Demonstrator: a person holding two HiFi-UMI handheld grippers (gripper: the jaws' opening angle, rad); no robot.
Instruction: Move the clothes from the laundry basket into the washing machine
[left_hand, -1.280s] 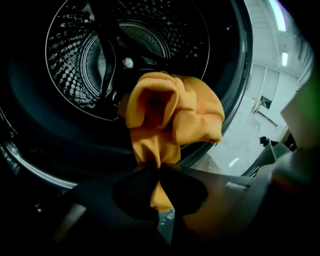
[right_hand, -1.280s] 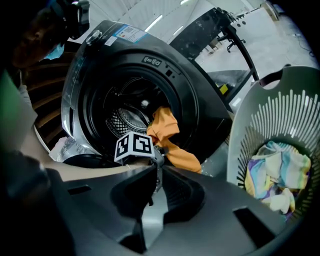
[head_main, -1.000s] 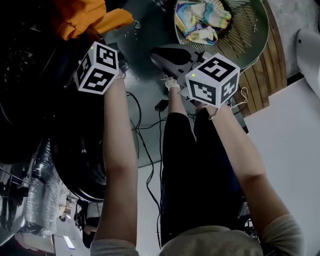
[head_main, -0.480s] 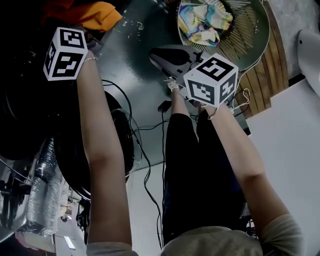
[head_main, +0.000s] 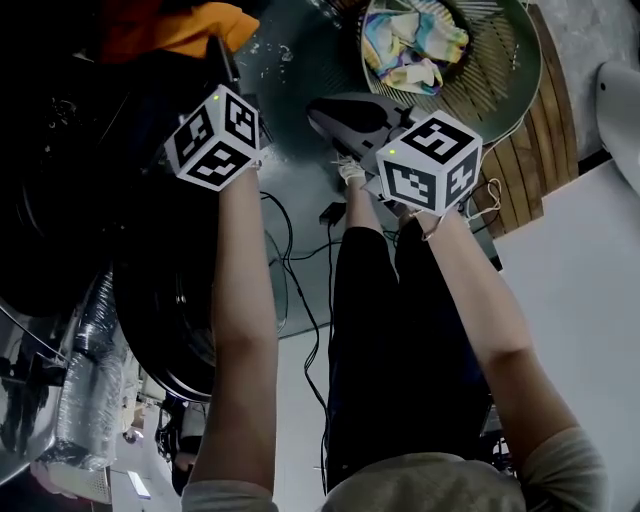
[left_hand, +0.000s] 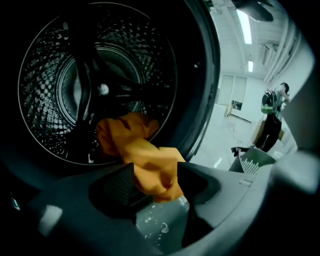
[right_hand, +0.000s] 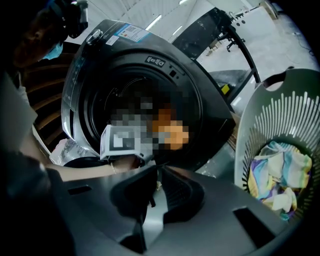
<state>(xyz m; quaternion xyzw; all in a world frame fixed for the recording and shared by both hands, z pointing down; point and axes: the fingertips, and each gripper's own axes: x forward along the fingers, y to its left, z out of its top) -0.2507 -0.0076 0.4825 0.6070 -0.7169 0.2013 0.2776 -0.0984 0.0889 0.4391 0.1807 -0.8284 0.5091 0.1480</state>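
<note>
Orange garment (left_hand: 131, 146) is freed between just-spread jaws of left gripper (left_hand: 157, 183) | is to be shaken ahead into drum (left_hand: 65, 70) | right gripper (right_hand: 158, 189) pressed together, empty.

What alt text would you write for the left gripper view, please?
An orange garment spills from the washing machine drum and lies between the left gripper's jaws, which stand apart and have just been opening. A laundry basket stands at right.

Laundry basket (head_main: 505, 70) partly beyond top edge
</note>
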